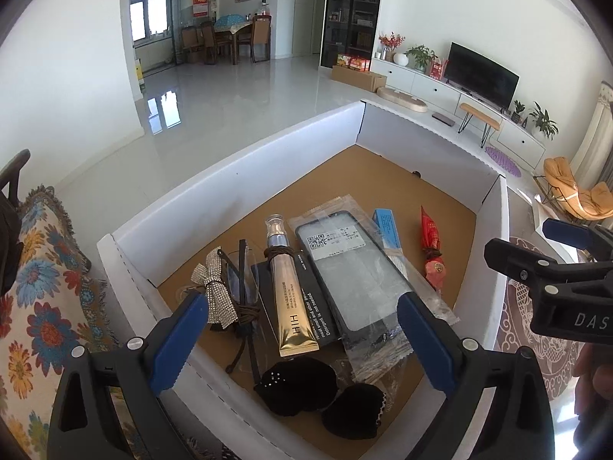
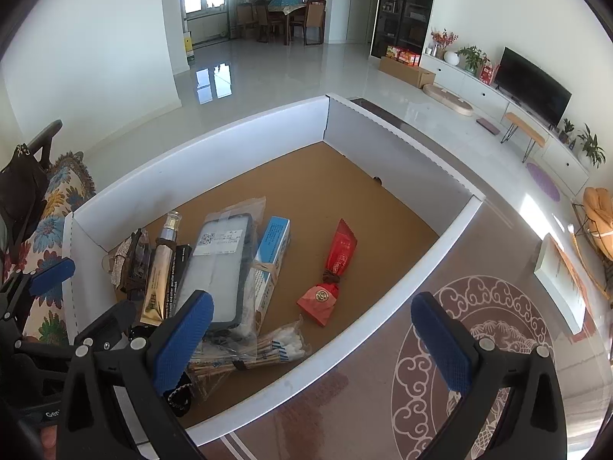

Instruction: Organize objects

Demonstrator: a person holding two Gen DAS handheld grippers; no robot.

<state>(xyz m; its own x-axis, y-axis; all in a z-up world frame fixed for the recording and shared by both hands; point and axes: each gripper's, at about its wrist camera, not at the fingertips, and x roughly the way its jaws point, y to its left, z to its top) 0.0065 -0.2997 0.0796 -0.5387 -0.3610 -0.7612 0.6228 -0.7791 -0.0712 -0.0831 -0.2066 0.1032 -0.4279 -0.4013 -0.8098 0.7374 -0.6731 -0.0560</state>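
Left wrist view: the left gripper (image 1: 302, 329) hangs over the near edge of the white box (image 1: 237, 176), fingers spread wide and holding nothing; beneath lie a gold tube (image 1: 287, 291), a bagged phone case (image 1: 356, 268), a sparkly bow (image 1: 216, 287) and black pads (image 1: 299, 385), crowded together; closing here could snag the loose plastic or drag several items at once.

Right wrist view: the right gripper (image 2: 312, 335) is likewise wide open and empty; the red packet (image 2: 333, 274) lies apart, cotton swabs (image 2: 260, 349) near the wall; the two grippers sit close, so they may collide.

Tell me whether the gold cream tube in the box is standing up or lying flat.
Lying flat. The gold cream tube rests lengthwise on a black card on the cardboard box floor, its cap end pointing toward the far wall.
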